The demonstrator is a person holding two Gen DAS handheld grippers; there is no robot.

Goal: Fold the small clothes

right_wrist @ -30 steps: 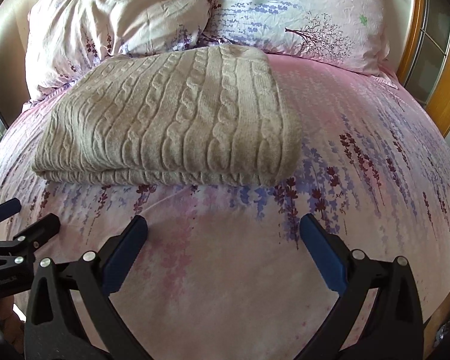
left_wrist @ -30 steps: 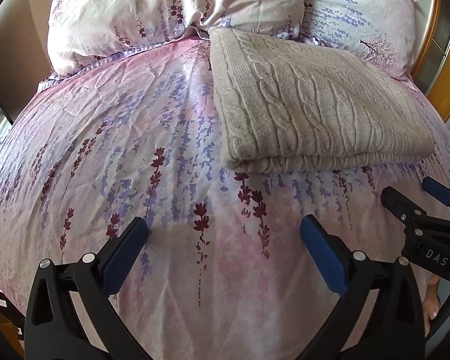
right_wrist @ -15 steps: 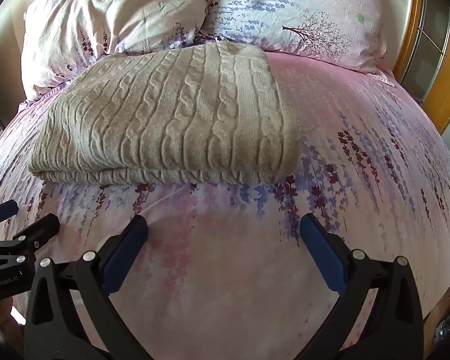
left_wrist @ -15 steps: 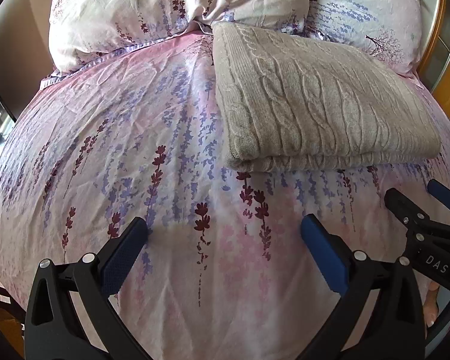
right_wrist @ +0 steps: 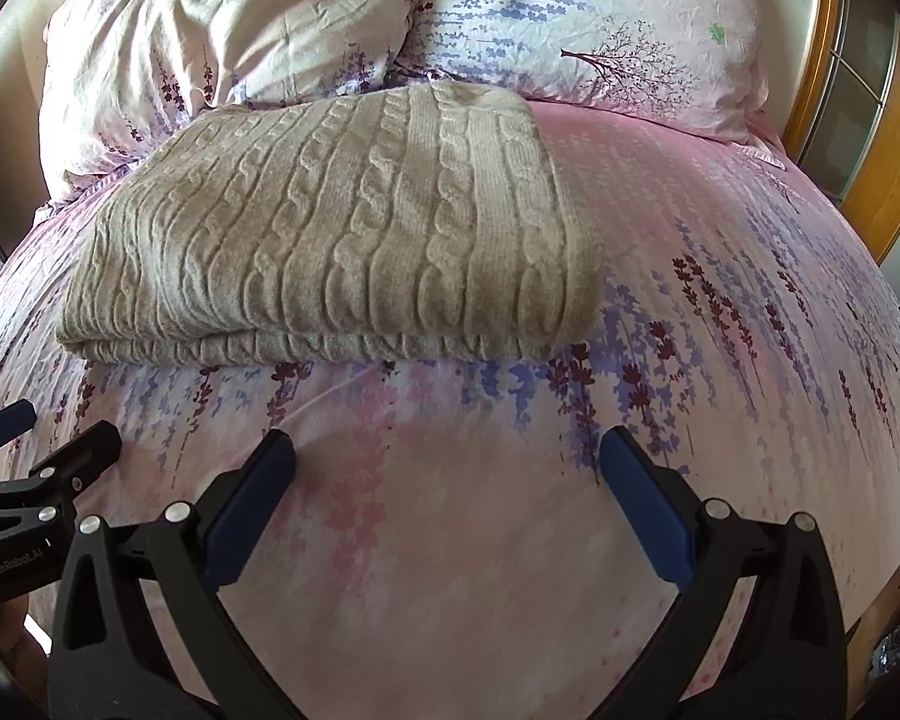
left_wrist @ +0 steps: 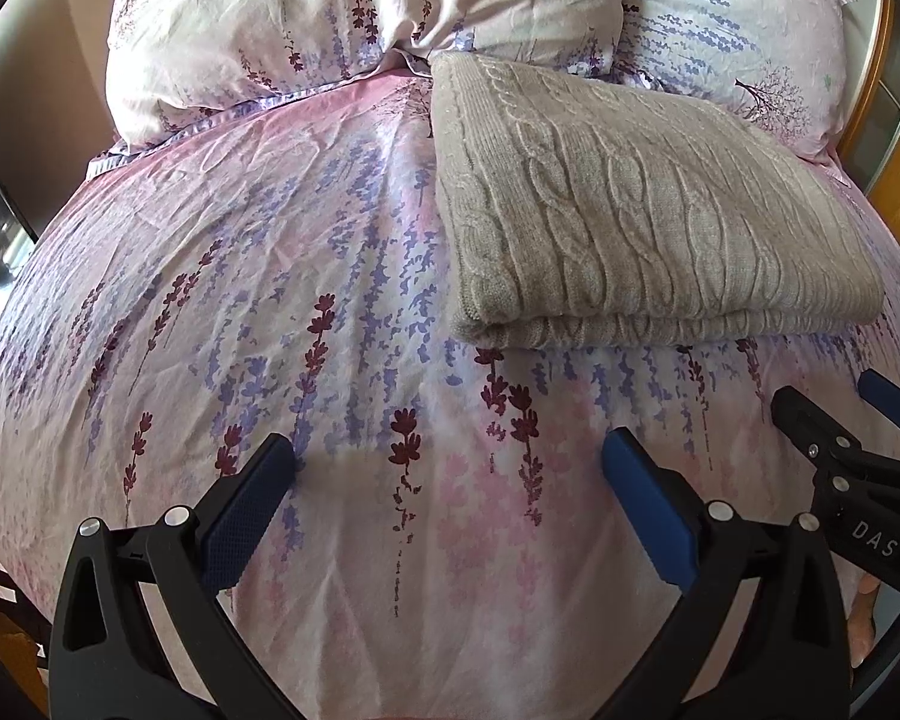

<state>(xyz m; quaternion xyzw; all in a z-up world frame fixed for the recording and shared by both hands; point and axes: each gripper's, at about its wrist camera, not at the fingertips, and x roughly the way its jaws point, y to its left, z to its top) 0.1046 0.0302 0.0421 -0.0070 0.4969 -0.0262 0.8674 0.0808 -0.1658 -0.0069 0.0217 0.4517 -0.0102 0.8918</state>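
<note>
The sweater [right_wrist: 330, 228] lies folded on the bed [left_wrist: 270, 276], both tools, left [left_wrist: 447, 480] and right [right_wrist: 447, 474], gaping empty near it; folding looks finished, likely only withdrawal left.

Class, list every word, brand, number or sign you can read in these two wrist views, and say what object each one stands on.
"DAS" – white letters on the black body of the right gripper, seen at the edge of the left wrist view; the word may be cut off.
"GenRobot.AI" – small white lettering on the black body of the left gripper, seen in the right wrist view.
No text on the folded cable-knit sweater, the floral bedsheet or the pillows.
</note>
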